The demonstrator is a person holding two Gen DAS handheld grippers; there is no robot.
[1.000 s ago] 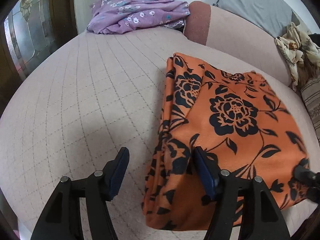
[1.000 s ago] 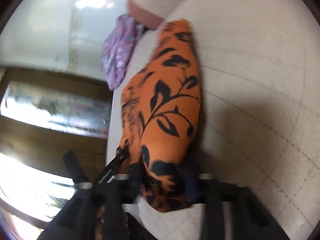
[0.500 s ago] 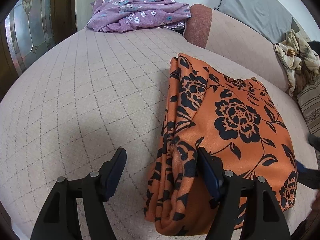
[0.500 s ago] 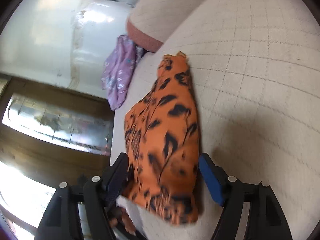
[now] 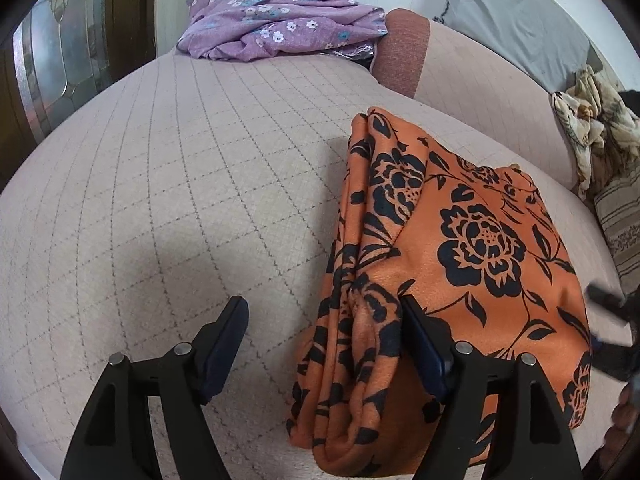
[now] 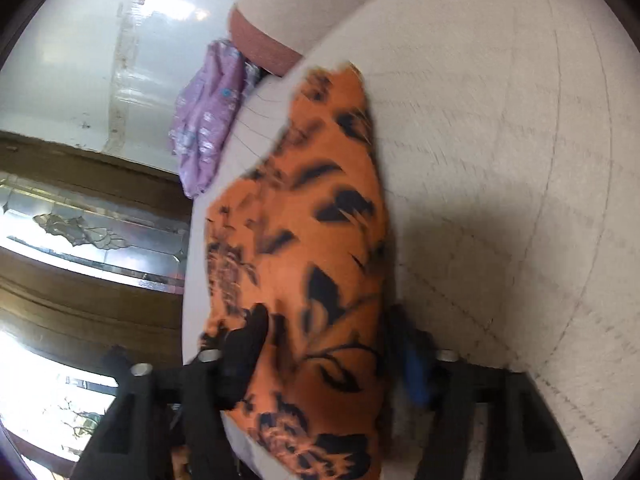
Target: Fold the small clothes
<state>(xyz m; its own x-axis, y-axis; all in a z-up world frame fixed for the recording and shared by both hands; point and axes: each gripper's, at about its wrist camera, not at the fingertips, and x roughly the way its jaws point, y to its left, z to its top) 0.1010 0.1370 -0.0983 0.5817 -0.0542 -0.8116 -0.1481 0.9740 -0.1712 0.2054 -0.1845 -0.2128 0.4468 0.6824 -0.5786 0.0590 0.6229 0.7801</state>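
Observation:
A folded orange cloth with black flowers (image 5: 460,264) lies on the quilted beige bed. My left gripper (image 5: 324,344) is open; its right finger (image 5: 424,352) pushes into the cloth's near left edge, its left finger (image 5: 224,340) is over bare bed. In the right wrist view, which is blurred and rolled sideways, the same cloth (image 6: 320,248) sits between the fingers of my right gripper (image 6: 332,356), which stands open around the cloth's near end. The right gripper's tip also shows at the right edge of the left wrist view (image 5: 612,320).
A crumpled purple flowered garment (image 5: 280,20) lies at the bed's far end, by a brownish-red bolster (image 5: 400,56). A grey pillow (image 5: 512,16) and a beige patterned cloth (image 5: 592,132) lie at the right. A wooden, leaded-glass door (image 5: 48,64) stands left.
The right gripper opened from its shut hold on the cloth's end and stays around it. The cloth's near edge has bunched up against the left gripper's right finger. The left gripper stayed open.

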